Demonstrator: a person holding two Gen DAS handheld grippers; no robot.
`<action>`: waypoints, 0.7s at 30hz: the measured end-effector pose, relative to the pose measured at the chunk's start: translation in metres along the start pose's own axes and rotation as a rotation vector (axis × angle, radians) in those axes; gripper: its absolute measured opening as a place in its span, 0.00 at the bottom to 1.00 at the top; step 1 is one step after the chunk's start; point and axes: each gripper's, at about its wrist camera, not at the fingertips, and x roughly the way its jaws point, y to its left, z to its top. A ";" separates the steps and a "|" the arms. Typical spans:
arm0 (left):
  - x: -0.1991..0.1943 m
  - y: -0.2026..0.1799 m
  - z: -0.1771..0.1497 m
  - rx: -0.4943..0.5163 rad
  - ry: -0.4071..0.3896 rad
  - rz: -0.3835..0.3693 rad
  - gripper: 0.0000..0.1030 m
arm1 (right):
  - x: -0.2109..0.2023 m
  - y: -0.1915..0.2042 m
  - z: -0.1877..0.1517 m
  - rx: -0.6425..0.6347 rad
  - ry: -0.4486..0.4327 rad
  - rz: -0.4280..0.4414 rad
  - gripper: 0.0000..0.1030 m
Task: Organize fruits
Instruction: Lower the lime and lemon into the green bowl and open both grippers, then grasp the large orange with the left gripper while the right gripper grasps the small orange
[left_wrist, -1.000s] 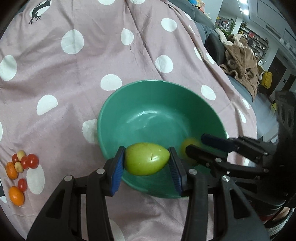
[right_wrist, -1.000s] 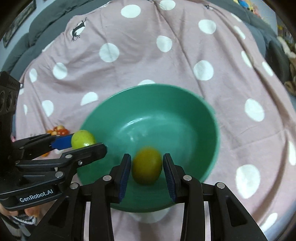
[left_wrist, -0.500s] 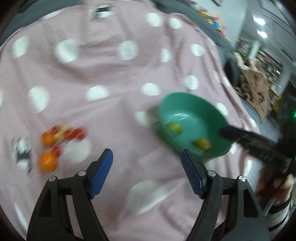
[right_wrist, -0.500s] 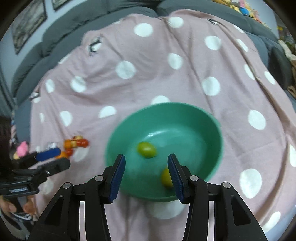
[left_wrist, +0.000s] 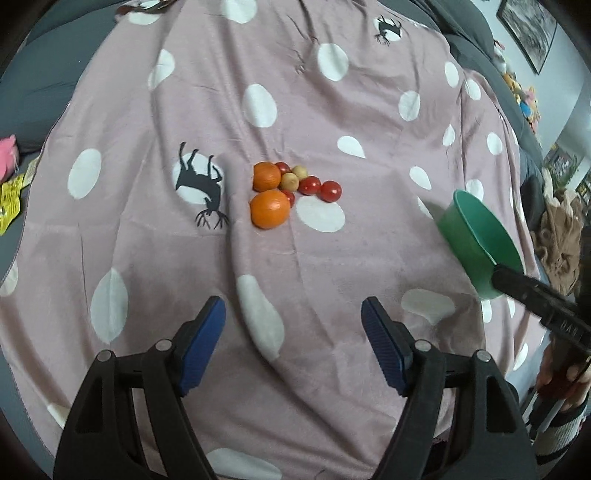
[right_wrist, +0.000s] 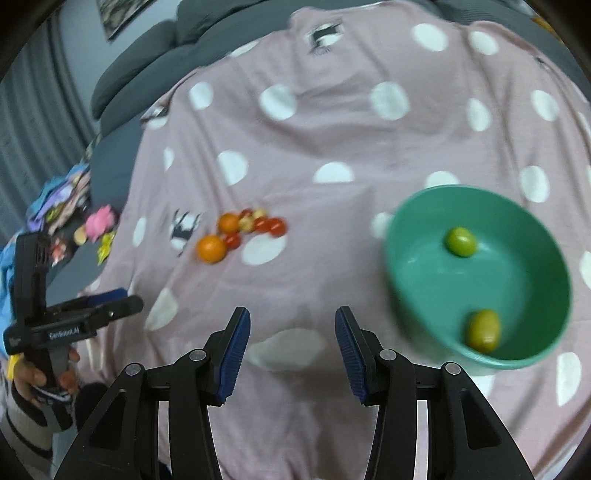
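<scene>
A green bowl (right_wrist: 436, 258) on the pink spotted cloth holds two green fruits (right_wrist: 460, 240), one near its far side and one (right_wrist: 484, 330) by its near wall. Left of the bowl lies a small pile: two oranges (left_wrist: 269, 208), several red cherry tomatoes (left_wrist: 330, 190) and two pale round fruits (left_wrist: 289, 181). My left gripper (left_wrist: 293, 332) stands open and empty over the cloth, short of the pile. My right gripper (right_wrist: 291, 345) is open and empty too, left of the bowl. In the left wrist view the bowl (left_wrist: 476, 236) shows at the right edge.
The pink cloth with white dots (left_wrist: 295, 110) covers a grey sofa. A heap of small colourful items (right_wrist: 74, 206) lies at the cloth's left edge. A hand (right_wrist: 37, 380) grips the left tool at the lower left of the right wrist view.
Both grippers let go of their green fruits, which now lie in the bowl. The left gripper swung left to face the orange and tomato pile; the right one drew back left of the bowl.
</scene>
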 end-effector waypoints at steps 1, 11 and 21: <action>0.000 0.001 -0.001 -0.005 -0.002 -0.005 0.74 | 0.004 0.005 0.000 -0.009 0.012 0.009 0.47; 0.012 0.012 0.002 -0.010 0.000 -0.034 0.73 | 0.037 0.035 -0.001 -0.060 0.096 0.057 0.47; 0.066 -0.001 0.049 0.145 -0.022 0.019 0.68 | 0.064 0.036 0.015 -0.016 0.106 0.126 0.47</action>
